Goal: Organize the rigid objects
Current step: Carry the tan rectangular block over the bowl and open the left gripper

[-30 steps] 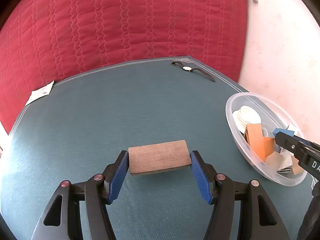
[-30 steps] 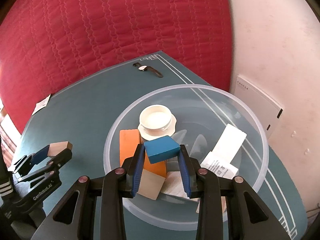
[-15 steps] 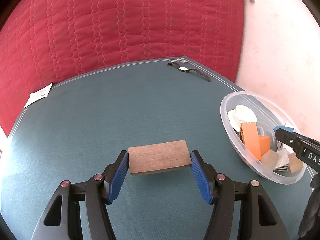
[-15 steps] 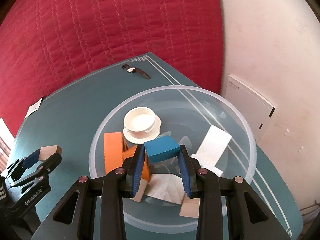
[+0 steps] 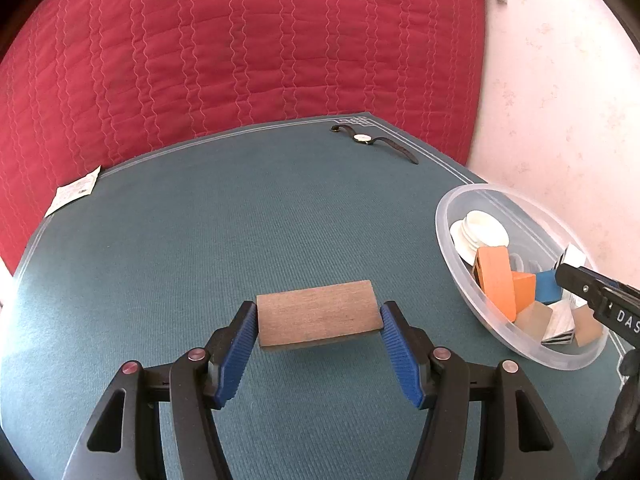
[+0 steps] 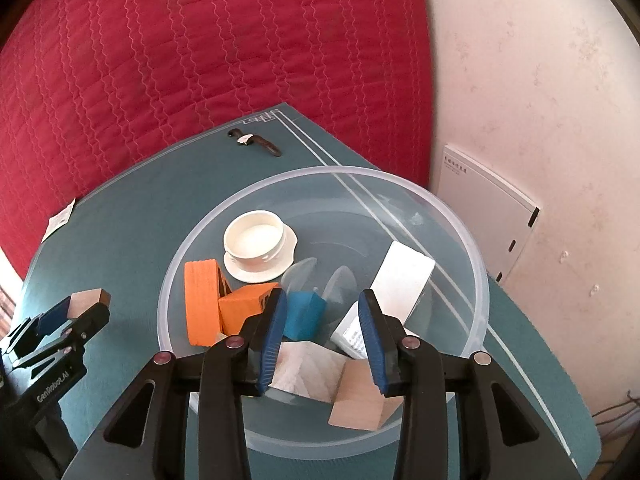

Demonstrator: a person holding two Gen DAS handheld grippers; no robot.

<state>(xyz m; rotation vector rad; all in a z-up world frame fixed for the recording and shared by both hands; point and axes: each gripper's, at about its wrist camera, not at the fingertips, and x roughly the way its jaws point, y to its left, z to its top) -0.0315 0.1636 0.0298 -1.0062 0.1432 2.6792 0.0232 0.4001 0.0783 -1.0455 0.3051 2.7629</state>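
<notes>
Risk side: the left gripper [image 5: 318,322] was clamped on the wooden block [image 5: 317,317], pads on its two short ends, block lifted off the blue mat [image 5: 200,240] near the mat's near edge. That hold looked end-on and shallow; any slip on the way over would probably drop it short of the clear bowl [image 6: 460,236], which sat at the mat's right edge. The bowl was already crowded: orange blocks [image 6: 202,300], a white lid [image 6: 258,242], a white box [image 6: 404,280], pale wooden pieces [image 6: 362,398]. Another block landing on that pile could bounce or tip out. The right gripper [image 6: 323,316] hung inside the rim, so lifting it carelessly could catch the rim and shove the light bowl toward the right edge. A watch [image 5: 364,138] at the far right corner was well clear.

Versus a second ago: the right jaws had just been opening. Back then they pinched the blue block [image 6: 302,314] above the bowl; now it lay released among the other pieces, between the parted pads but no longer squeezed. The left grip hadn't changed.
</notes>
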